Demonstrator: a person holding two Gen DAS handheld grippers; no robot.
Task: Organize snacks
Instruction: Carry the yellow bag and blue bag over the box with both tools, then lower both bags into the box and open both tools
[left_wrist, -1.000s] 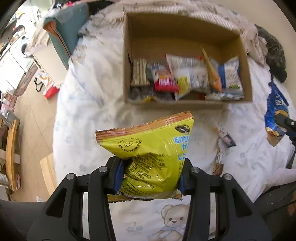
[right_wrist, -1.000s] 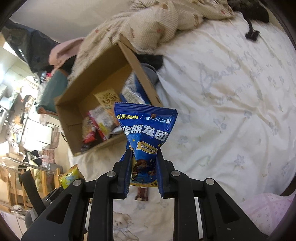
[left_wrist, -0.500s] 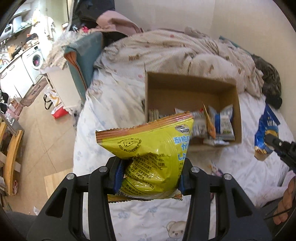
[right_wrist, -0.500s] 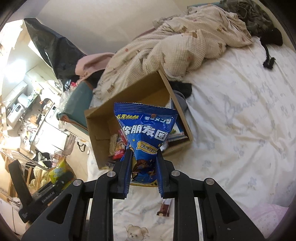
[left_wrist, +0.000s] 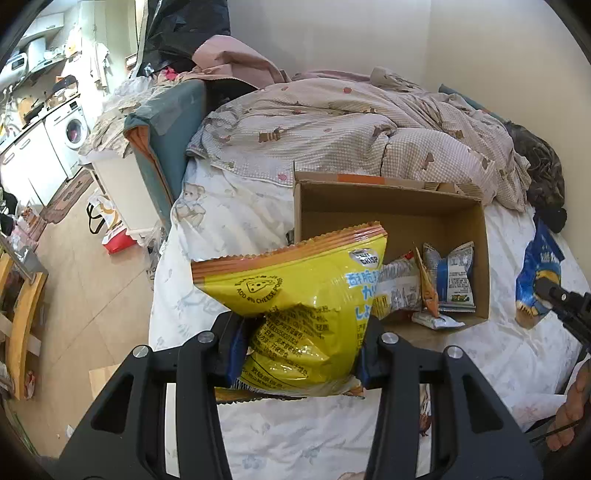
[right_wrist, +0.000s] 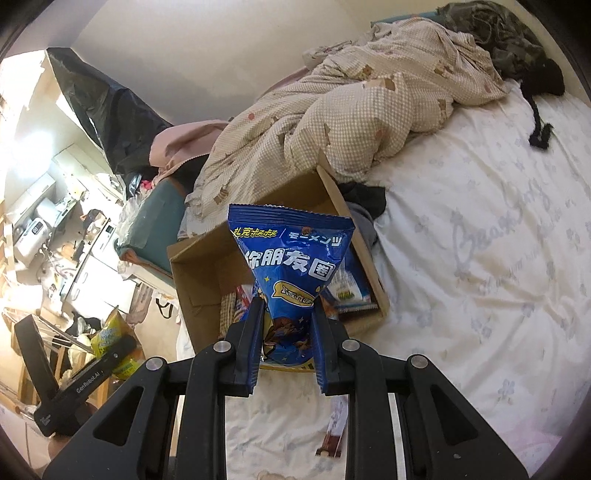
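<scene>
Left wrist view: looking steeply down from above the bed's near edge, facing the open brown cardboard box (left_wrist: 391, 210) at mid distance. Right wrist view: tilting less steeply, from the box's (right_wrist: 207, 273) right. Both are sharing box, checked beige quilt (left_wrist: 332, 129) (right_wrist: 332, 118).

From my left gripper (left_wrist: 299, 347) the yellow chip bag (left_wrist: 295, 314) blocks the near-left part of the cardboard box (left_wrist: 388, 206) — I can't tell what lies in there. The bag's lower edge sits behind the jaws, out of my sight. Off to the right, the right gripper (left_wrist: 565, 299) is cut by the frame edge, and its blue snack bag (left_wrist: 539, 273) is partly covered.

From my right gripper (right_wrist: 286, 343) the blue bag hides the middle of the box — only slivers of packets (right_wrist: 236, 302) show either side, too small to read. A wrapper (right_wrist: 334, 428) below the fingers is half hidden.
</scene>
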